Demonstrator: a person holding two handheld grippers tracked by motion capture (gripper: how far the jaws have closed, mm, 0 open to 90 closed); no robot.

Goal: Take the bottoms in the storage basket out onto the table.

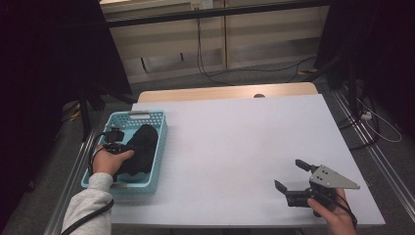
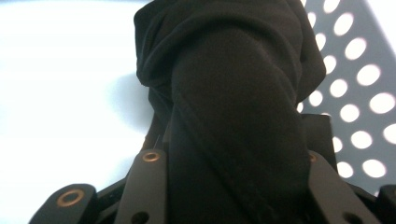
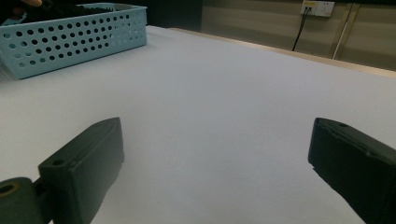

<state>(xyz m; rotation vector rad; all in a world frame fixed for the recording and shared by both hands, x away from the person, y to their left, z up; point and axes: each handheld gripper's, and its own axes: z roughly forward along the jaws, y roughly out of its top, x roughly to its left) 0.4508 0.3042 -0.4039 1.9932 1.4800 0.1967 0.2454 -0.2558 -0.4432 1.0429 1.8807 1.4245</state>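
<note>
Jaws: left gripper (image 1: 119,147) clamps black cloth (image 2: 233,107) in basket (image 1: 159,147); right gripper (image 1: 292,175) wide.

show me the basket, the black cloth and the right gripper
basket (image 1: 160,142): high view, right wall.
black cloth (image 1: 143,144): high view, middle of the bundle.
right gripper (image 1: 291,175): high view, midway between its open fingertips.

The room is dim, yet the white table (image 1: 244,147) is evenly lit from above. Beyond the left gripper's jaws, the black cloth (image 2: 233,93) is blurred against blown-out glare; the right gripper's jaws look soft-edged.
</note>
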